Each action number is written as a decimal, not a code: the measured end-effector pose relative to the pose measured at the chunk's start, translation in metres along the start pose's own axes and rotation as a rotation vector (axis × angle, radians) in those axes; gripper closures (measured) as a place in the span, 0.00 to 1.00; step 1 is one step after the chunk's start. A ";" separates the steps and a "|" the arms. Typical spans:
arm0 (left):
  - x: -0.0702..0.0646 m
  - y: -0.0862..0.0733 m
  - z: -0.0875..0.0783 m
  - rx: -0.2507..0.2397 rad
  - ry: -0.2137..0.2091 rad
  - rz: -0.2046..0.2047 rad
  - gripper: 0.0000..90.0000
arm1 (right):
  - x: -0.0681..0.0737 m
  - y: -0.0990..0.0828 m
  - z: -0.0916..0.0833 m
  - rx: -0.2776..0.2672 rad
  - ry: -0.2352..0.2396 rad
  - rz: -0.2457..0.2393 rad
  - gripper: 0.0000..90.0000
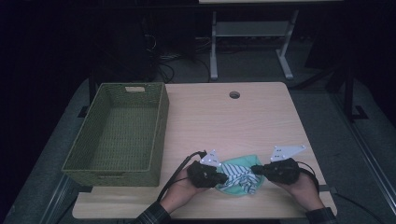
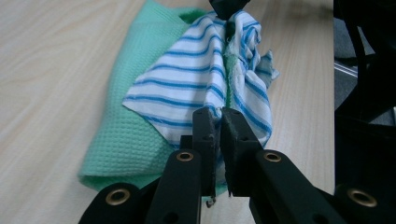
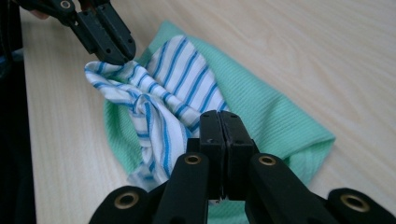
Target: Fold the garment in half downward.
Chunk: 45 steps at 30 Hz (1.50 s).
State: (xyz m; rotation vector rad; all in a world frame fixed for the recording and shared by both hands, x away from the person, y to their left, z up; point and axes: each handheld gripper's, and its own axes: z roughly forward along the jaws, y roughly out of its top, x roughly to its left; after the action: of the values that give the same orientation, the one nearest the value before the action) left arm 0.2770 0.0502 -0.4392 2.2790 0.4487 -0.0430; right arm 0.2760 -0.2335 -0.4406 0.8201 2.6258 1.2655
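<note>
Pinching from both sides, the left gripper (image 1: 218,176) and the right gripper (image 1: 256,170) are each closed tight on the striped cloth (image 1: 236,180) — low in the frame. It seems to lie on a green cloth (image 1: 243,161) on the table (image 1: 224,116), right of the basket (image 1: 116,135).

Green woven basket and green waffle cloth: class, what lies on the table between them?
Nothing: in the high view, only bare pale wooden tabletop separates the green woven basket from the green waffle cloth.
</note>
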 end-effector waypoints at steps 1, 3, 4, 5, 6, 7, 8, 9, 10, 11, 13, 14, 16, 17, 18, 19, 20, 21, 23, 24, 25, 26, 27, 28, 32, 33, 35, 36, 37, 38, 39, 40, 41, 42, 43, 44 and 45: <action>-0.001 0.000 0.002 0.003 -0.005 0.005 0.93 | 0.001 -0.002 0.000 0.002 0.003 0.002 0.98; -0.004 -0.001 0.006 0.017 -0.015 0.010 0.93 | 0.003 -0.006 -0.001 0.015 0.009 0.000 0.98; -0.005 -0.002 0.008 0.027 -0.017 0.019 0.93 | 0.004 -0.007 -0.001 0.023 0.012 -0.004 0.98; -0.007 -0.002 0.010 0.039 -0.018 0.024 0.93 | 0.006 -0.009 -0.002 0.028 0.014 0.001 0.98; -0.008 -0.003 0.012 0.043 -0.018 0.023 0.93 | 0.006 -0.011 -0.001 0.030 0.016 -0.002 0.98; -0.007 -0.003 0.013 0.053 -0.021 0.030 0.93 | 0.007 -0.013 -0.001 0.038 0.021 0.002 0.98; -0.007 -0.003 0.014 0.052 -0.023 0.024 0.93 | 0.007 -0.014 0.000 0.044 0.023 0.005 0.99; -0.007 -0.003 0.014 0.052 -0.021 0.027 0.93 | 0.007 -0.015 0.000 0.047 0.024 0.007 0.99; -0.007 -0.003 0.012 0.043 -0.021 0.023 0.93 | 0.007 -0.016 -0.001 0.042 0.025 0.003 0.99; -0.006 -0.002 0.009 0.037 -0.017 0.024 0.93 | 0.007 -0.015 -0.003 0.029 0.026 0.011 1.00; -0.005 0.001 0.001 0.017 -0.006 0.021 0.93 | 0.006 -0.013 -0.008 -0.004 0.025 0.018 1.00; -0.003 0.003 -0.003 0.002 0.002 0.020 0.94 | 0.005 -0.011 -0.010 -0.024 0.020 0.011 1.00; 0.001 0.007 -0.012 -0.019 0.027 0.020 0.95 | 0.004 -0.007 -0.014 -0.031 0.005 0.012 1.00; 0.004 0.008 -0.016 -0.027 0.044 0.013 0.95 | 0.001 -0.005 -0.015 -0.038 -0.002 0.008 1.00; 0.007 0.009 -0.019 -0.033 0.058 0.003 0.96 | -0.001 -0.003 -0.016 -0.046 -0.010 0.005 1.00; 0.010 0.009 -0.021 -0.038 0.072 -0.007 0.96 | -0.003 -0.001 -0.016 -0.049 -0.017 0.013 1.00; 0.013 0.009 -0.021 -0.039 0.084 -0.013 0.97 | -0.006 0.001 -0.015 -0.055 -0.026 0.015 1.00; 0.015 0.008 -0.021 -0.037 0.090 -0.026 0.97 | -0.010 0.003 -0.014 -0.052 -0.029 0.016 1.00; 0.017 0.005 -0.015 -0.015 0.093 -0.041 0.97 | -0.017 0.005 -0.008 -0.040 -0.038 0.020 1.00; 0.018 0.004 -0.012 0.006 0.089 -0.032 0.97 | -0.020 0.005 -0.004 -0.029 -0.041 0.031 1.00; 0.017 0.003 -0.006 0.014 0.089 -0.038 0.97 | -0.024 0.004 0.001 -0.016 -0.039 0.033 1.00; 0.018 0.002 -0.002 0.042 0.091 -0.021 0.97 | -0.027 0.003 0.006 0.007 -0.042 0.037 1.00; 0.018 0.002 0.003 0.058 0.103 -0.016 0.97 | -0.029 0.003 0.011 0.028 -0.047 0.040 1.00; 0.020 0.002 0.007 0.074 0.111 -0.008 0.97 | -0.032 0.002 0.016 0.046 -0.052 0.035 1.00; 0.031 0.003 0.014 0.104 0.170 0.011 0.98 | -0.036 0.000 0.029 0.095 -0.063 0.036 1.00; 0.035 0.004 0.013 0.115 0.187 0.014 0.98 | -0.036 0.000 0.030 0.100 -0.064 0.041 1.00; 0.044 0.004 0.012 0.121 0.228 0.013 0.98 | -0.038 0.000 0.033 0.101 -0.064 0.035 1.00; 0.049 0.004 0.012 0.132 0.245 0.010 0.98 | -0.039 0.000 0.035 0.098 -0.067 0.030 1.00; 0.054 0.003 0.012 0.143 0.260 0.009 0.98 | -0.039 0.001 0.036 0.101 -0.068 0.036 1.00; 0.059 0.002 0.013 0.146 0.265 0.003 0.98 | -0.040 0.002 0.037 0.100 -0.070 0.031 1.00; 0.062 0.002 0.012 0.148 0.264 -0.006 0.98 | -0.040 0.003 0.039 0.100 -0.072 0.039 1.00; 0.065 0.003 0.011 0.144 0.268 -0.013 0.98 | -0.040 0.004 0.040 0.099 -0.073 0.034 1.00; 0.066 0.004 0.008 0.141 0.279 -0.011 0.98 | -0.040 0.005 0.042 0.097 -0.075 0.032 1.00; 0.068 0.007 0.003 0.121 0.284 -0.014 0.98 | -0.039 0.007 0.043 0.097 -0.077 0.034 1.00; 0.068 0.010 -0.002 0.096 0.288 -0.026 0.98 | -0.039 0.008 0.044 0.098 -0.080 0.027 1.00; 0.069 0.013 -0.008 0.078 0.294 -0.027 0.98 | -0.038 0.009 0.045 0.099 -0.082 0.025 1.00; 0.069 0.016 -0.013 0.060 0.295 -0.029 0.98 | -0.038 0.009 0.046 0.098 -0.084 0.026 1.00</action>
State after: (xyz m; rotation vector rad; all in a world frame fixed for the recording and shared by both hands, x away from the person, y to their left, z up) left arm 0.3459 0.0706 -0.4307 2.3469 0.6401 0.2717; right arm 0.3266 -0.2168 -0.4681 0.9038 2.6366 1.0904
